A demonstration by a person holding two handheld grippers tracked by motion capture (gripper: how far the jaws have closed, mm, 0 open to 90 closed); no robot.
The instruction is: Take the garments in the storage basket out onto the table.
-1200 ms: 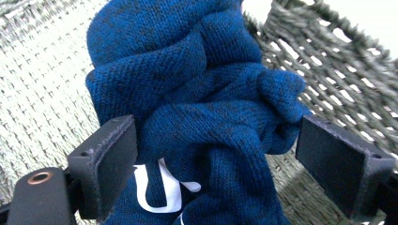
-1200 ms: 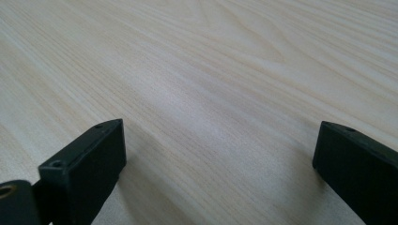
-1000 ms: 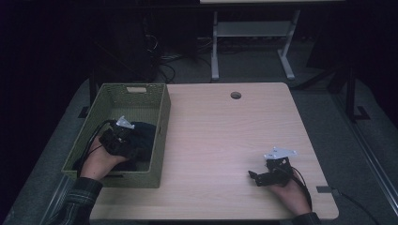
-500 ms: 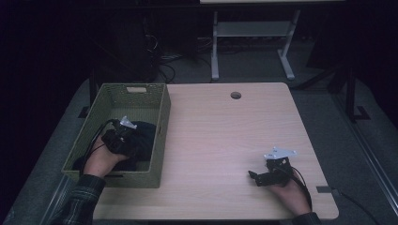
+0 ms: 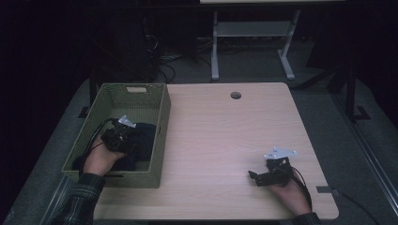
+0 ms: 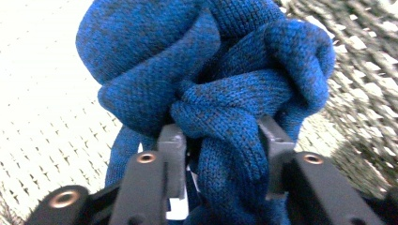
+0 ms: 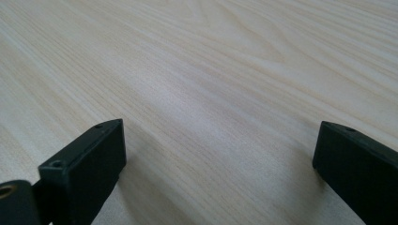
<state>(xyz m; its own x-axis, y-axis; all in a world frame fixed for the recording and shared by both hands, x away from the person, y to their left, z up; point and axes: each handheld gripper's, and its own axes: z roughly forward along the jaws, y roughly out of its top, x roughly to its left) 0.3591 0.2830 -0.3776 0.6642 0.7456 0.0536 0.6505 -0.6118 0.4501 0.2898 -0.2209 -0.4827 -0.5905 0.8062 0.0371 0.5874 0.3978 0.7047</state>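
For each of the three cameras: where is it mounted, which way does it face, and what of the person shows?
High view: above the near table edge, facing forward and down; both forearms, left gripper in the basket, right gripper.
Left gripper view: on that gripper, fingers just closing on the blue knit.
Right gripper view: on that gripper, fingers spread over bare wood.
Shared: high and left views both show knit and basket.

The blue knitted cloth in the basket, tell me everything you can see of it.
The blue knitted cloth is a soft, dark-flecked knit, bunched into thick rolled folds rather than laid flat. It lies inside the green woven basket at the table's left side, looking almost black from the high view. The left gripper has just been closing, and its two black jaws now press on one fold from either side. The basket's mesh floor shows beneath and around the cloth.
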